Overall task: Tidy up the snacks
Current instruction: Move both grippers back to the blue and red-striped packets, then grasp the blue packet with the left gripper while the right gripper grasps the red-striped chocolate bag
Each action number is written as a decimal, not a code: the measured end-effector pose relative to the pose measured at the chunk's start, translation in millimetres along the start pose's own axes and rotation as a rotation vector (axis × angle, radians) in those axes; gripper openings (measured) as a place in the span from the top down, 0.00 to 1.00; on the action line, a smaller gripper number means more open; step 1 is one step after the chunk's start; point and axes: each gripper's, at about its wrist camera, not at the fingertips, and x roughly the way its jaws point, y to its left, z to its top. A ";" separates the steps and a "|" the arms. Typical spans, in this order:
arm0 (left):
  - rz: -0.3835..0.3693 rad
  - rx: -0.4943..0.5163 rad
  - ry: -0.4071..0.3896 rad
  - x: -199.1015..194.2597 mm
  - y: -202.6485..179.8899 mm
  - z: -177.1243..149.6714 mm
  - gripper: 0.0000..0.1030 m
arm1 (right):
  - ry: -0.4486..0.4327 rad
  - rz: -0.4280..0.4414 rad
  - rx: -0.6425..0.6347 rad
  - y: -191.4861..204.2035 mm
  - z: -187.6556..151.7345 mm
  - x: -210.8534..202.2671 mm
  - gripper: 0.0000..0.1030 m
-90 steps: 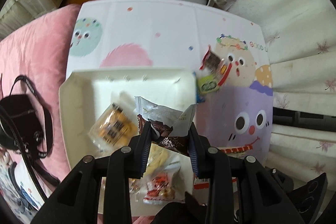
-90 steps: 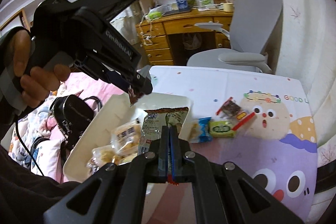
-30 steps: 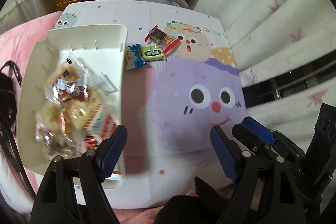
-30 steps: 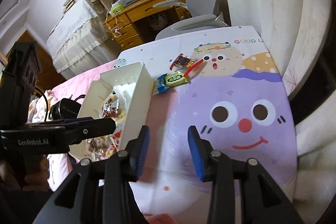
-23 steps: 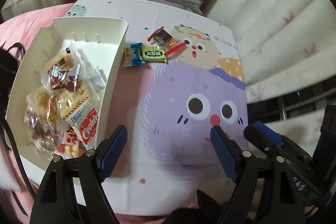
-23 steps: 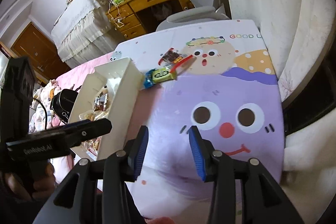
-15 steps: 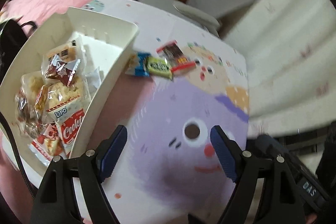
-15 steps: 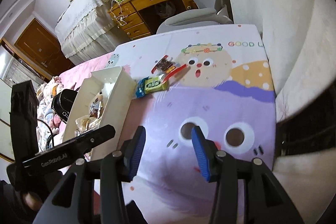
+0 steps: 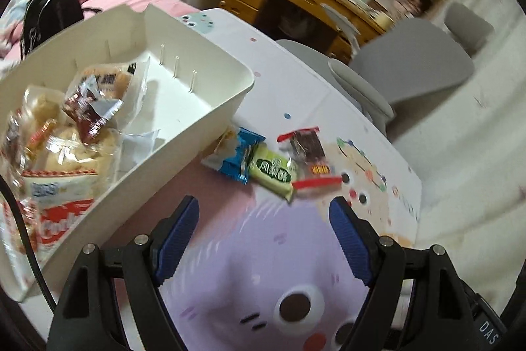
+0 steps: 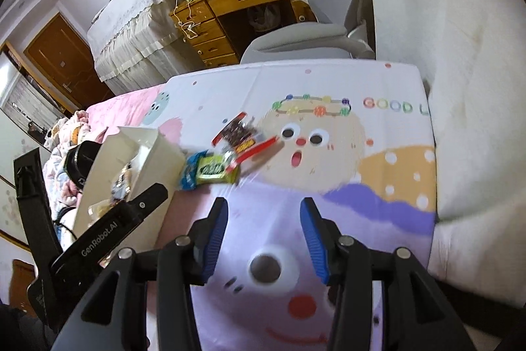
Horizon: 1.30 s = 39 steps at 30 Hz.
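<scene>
Snacks [image 9: 273, 168] blurred, bin [image 9: 197, 107] cut off

Ahead of your left tool, the white bin [image 9: 210, 117] holds a heap of wrapped snacks [image 9: 65, 134]. Just beyond its corner, blue [image 9: 235, 158], green [image 9: 273, 171] and red-edged [image 9: 309, 160] packets lie overlapping on the surface.

The white bin [image 9: 197, 134] looks like smooth matt plastic. The snack packets [image 9: 273, 166] beside it are glossy, crinkled film, as are those inside. A printed cloth [image 10: 378, 173] covers the bench, soft and matt. Each claw [image 9: 263, 232] [image 10: 263, 232] has matt black plastic arms, ribbed blue pads [image 9: 176, 239] and small metal screw heads. The desk [image 10: 230, 9] behind is varnished wood.
</scene>
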 end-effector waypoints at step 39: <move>0.315 -0.346 0.088 118.6 5.0 46.0 0.22 | -0.030 0.070 -0.507 43.0 50.8 173.1 0.34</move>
